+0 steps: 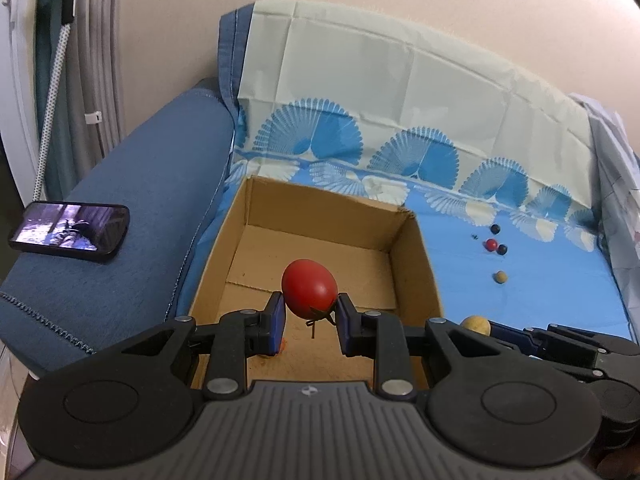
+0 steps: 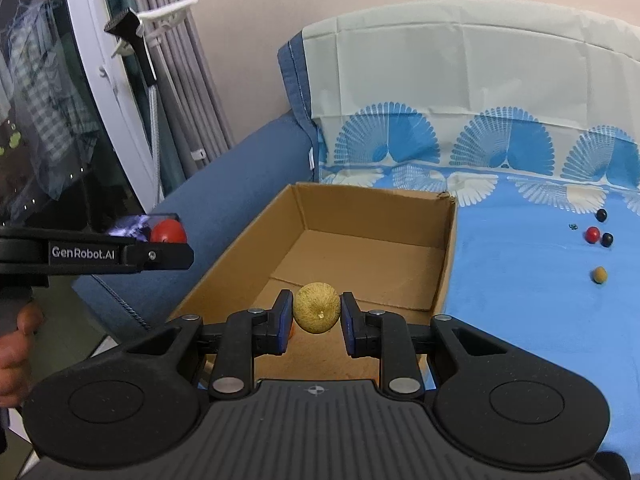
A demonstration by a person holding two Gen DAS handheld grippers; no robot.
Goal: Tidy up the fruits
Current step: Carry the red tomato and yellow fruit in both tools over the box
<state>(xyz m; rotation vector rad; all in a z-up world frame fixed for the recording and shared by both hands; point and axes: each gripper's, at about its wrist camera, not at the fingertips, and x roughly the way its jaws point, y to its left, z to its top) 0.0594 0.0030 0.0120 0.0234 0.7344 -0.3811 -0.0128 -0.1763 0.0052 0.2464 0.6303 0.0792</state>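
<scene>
Both tongs are clamped on fruit above the cardboard box (image 2: 372, 248): left gripper (image 1: 310, 314) pinches a red tomato (image 1: 309, 294), right gripper (image 2: 316, 316) a yellow fruit (image 2: 317, 307). Delivery step; next, probably lower and release inside.

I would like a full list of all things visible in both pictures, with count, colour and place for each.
tomato: 1, red, between left claw's pads, above box
round fruit: 1, tan, between right claw's pads, above box
cardboard box: 1, brown, open, on sofa
small fruits: 4 (2 dark, 1 red, 1 tan), on sheet
sheet: 1, blue and cream, over sofa
sofa: 1, blue
phone: 1, black, on armrest
left claw: 1, black, shut
right claw: 1, black, shut
hand: 1, holding left claw's handle
</scene>
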